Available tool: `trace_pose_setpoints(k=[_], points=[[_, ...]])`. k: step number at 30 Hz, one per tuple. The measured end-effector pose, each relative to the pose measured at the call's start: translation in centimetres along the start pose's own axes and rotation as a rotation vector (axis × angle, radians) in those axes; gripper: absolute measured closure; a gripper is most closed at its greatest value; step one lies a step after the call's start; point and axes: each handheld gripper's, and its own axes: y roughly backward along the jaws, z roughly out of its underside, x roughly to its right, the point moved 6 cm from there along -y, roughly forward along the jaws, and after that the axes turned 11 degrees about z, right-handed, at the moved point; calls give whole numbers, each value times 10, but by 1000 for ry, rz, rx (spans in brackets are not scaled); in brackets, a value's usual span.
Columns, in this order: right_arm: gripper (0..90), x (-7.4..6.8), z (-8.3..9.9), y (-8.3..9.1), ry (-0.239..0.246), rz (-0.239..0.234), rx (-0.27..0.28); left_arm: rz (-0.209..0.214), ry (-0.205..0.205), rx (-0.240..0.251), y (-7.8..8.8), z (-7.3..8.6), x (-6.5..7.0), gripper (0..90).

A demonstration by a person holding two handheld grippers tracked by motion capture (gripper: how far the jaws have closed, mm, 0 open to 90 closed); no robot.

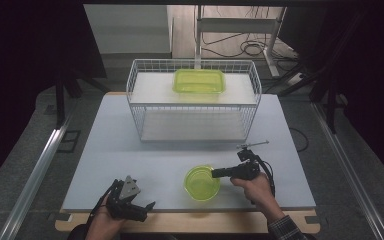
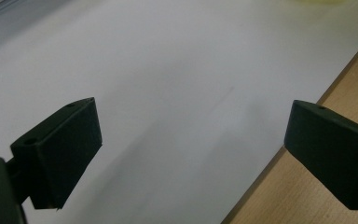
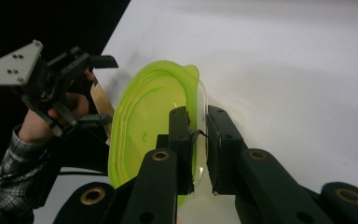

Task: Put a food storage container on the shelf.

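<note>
Table [image 1: 130, 150]: bowl [image 3: 144, 121] rim in right tool [image 3: 197, 135]

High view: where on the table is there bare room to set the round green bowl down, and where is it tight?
Bare patches: the white tabletop between the wire basket and the left gripper, and the strip right of the right gripper. Tight: inside the basket, where a green rectangular container sits, and around the round green bowl.
</note>
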Motion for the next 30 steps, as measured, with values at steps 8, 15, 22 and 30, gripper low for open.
trace_pose_setpoints(k=[8, 15, 22, 30], points=[[814, 1, -11, 15, -34, -5, 63, 1, 8, 6, 1, 0, -1, 38], [814, -1, -21, 26, -47, -14, 98, 6, 24, 6, 1, 0, -1, 38], [814, -6, -33, 36, -52, -14, 123, 11, 26, 3, 1, 0, -1, 39], [814, -12, -49, 49, -49, -9, 156, 11, 26, 1, 1, 0, -1, 39]])
